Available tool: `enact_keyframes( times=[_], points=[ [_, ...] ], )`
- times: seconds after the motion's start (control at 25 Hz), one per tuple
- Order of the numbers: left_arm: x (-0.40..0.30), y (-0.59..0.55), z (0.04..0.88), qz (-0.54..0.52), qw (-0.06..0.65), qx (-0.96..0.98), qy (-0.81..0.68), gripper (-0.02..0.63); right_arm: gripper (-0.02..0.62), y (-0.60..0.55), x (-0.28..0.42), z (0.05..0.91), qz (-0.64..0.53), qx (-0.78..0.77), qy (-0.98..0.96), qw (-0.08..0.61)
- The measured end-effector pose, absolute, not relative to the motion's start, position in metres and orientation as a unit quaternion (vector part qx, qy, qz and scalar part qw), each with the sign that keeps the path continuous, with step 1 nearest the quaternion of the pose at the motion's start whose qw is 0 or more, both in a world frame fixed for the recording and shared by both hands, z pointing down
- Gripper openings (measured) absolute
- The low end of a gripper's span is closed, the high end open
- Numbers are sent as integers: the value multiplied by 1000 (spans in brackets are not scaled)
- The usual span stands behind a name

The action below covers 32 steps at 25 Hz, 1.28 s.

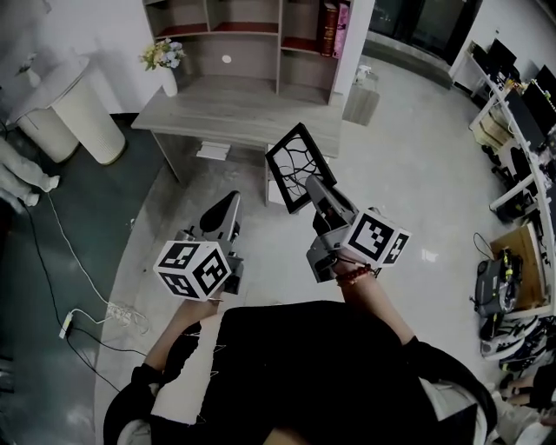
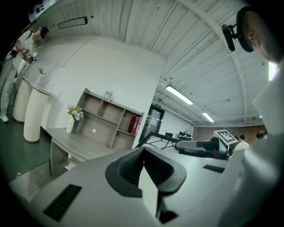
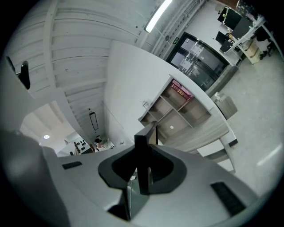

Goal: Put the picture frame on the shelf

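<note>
The picture frame [image 1: 298, 163] is black, with a white sheet of dark branching lines. It hangs tilted in the air in front of the desk, with my right gripper [image 1: 313, 185] shut on its lower edge. In the right gripper view the frame's dark edge [image 3: 143, 155] stands upright between the jaws. My left gripper [image 1: 232, 200] hovers to the left of it, shut and empty, and its pads [image 2: 133, 170] meet. From the left gripper view the frame [image 2: 160, 138] shows to the right. The shelf [image 1: 252, 30] stands on the grey desk [image 1: 243, 109] ahead.
A vase of flowers [image 1: 165, 63] stands at the desk's left end and red books [image 1: 334, 26] fill the shelf's right compartment. A white round stand [image 1: 74, 109] is at the left and a small box [image 1: 362, 100] at the desk's right. A power strip [image 1: 117, 315] and cable lie on the floor.
</note>
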<state>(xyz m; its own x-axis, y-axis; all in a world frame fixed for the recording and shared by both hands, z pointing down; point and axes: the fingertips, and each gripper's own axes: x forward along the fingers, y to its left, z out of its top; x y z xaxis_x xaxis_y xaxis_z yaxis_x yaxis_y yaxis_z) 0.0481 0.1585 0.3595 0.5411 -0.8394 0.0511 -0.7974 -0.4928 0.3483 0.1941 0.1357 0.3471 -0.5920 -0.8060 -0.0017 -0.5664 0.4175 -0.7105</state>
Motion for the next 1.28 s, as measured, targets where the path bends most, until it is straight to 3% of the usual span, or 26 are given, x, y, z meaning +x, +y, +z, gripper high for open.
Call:
enact_keyframes(
  times=[1.28],
  points=[
    [70,105,381,-80,183,842,-500,12,64,75,220,384,-380,-396,819,168]
  ],
)
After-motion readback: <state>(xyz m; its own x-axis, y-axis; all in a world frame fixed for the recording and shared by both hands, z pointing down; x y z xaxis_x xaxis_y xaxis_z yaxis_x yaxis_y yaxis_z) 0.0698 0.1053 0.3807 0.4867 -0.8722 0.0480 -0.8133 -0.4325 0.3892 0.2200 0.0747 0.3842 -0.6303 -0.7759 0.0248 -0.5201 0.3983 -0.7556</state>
